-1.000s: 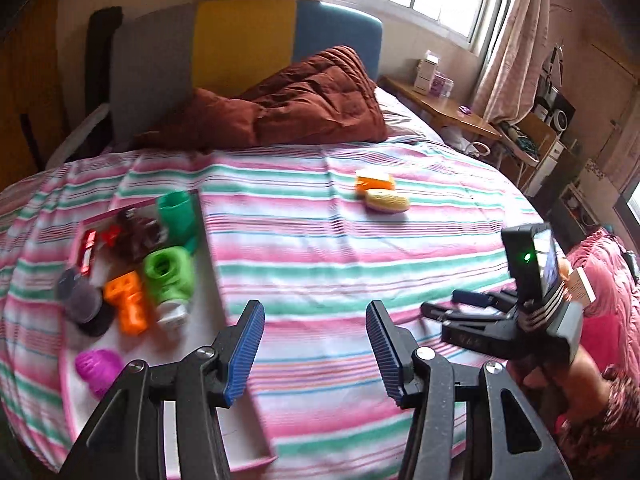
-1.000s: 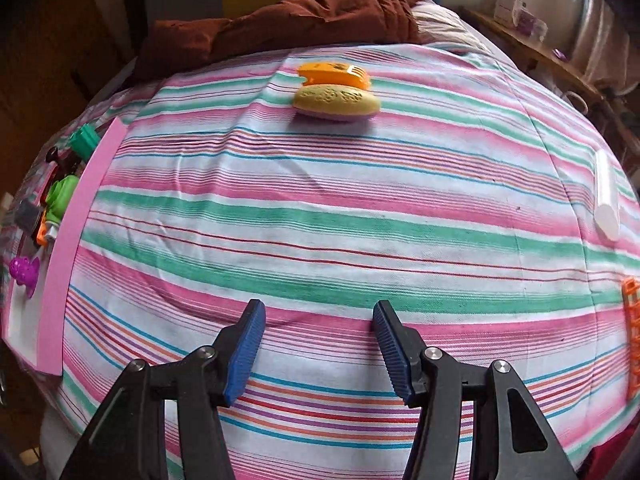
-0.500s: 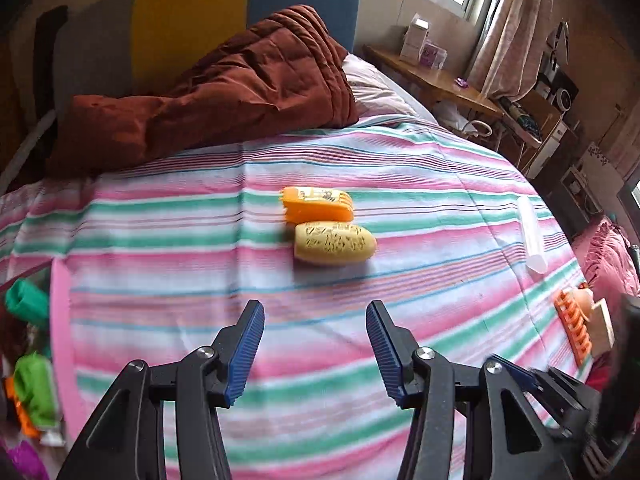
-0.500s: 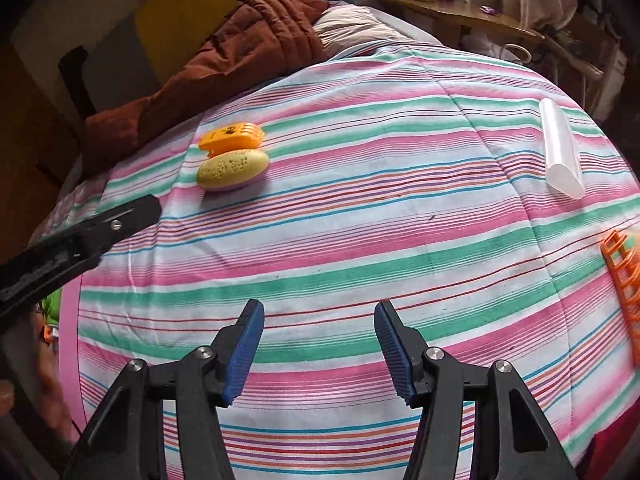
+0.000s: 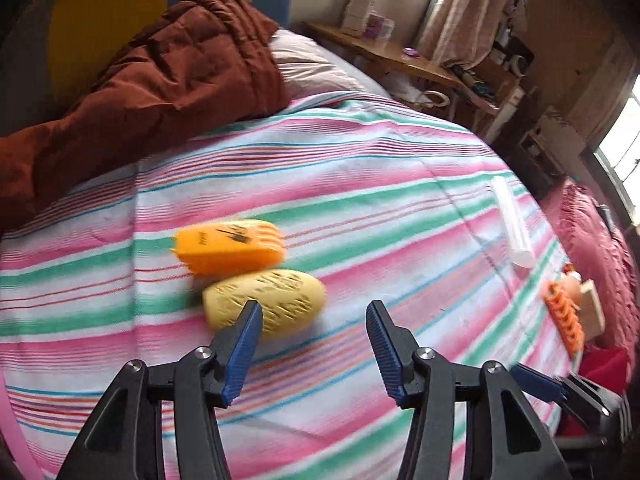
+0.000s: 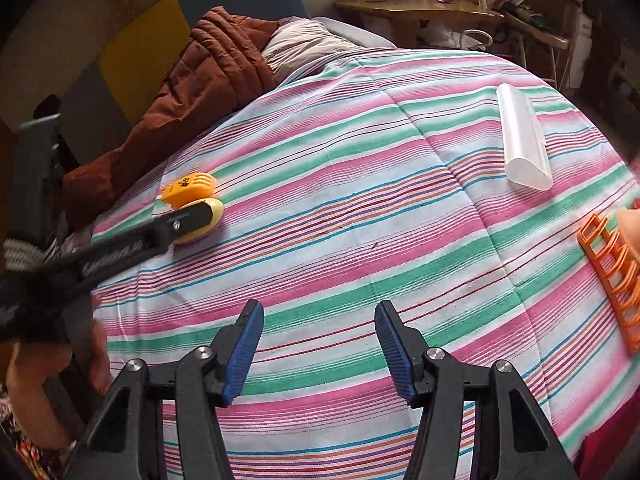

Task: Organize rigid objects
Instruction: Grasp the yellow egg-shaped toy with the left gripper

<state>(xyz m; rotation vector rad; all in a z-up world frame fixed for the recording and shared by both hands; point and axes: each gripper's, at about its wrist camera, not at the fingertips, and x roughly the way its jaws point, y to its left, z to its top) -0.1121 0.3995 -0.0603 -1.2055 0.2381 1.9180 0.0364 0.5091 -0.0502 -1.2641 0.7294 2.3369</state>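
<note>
A pale yellow oval case [image 5: 266, 304] and an orange ridged case [image 5: 230, 250] lie side by side on the striped bedspread [image 5: 360, 200]. My left gripper [image 5: 314, 320] hovers open just in front of the yellow case, its left finger overlapping the case's near edge; nothing sits between the pads. In the right wrist view the same pair shows as yellow case [image 6: 214, 210] and orange case [image 6: 188, 188], with the left gripper's finger [image 6: 188, 220] over the yellow one. My right gripper [image 6: 318, 326] stands open and empty above bare bedspread. A clear plastic tube [image 6: 522, 138] and an orange rack [image 6: 612, 276] lie to its right.
A rust-brown quilt [image 5: 160, 80] and a pillow [image 5: 316, 64] are heaped at the head of the bed. A wooden side table [image 6: 420, 10] with boxes stands beyond. The clear tube [image 5: 512, 220], the orange rack [image 5: 564, 316] and a small wooden block [image 5: 592, 308] sit near the bed's right edge.
The left gripper has swung right, away from the pink tray, and closed in on the two cases. The right gripper's view has rolled and shifted, bringing the tube and orange rack closer.
</note>
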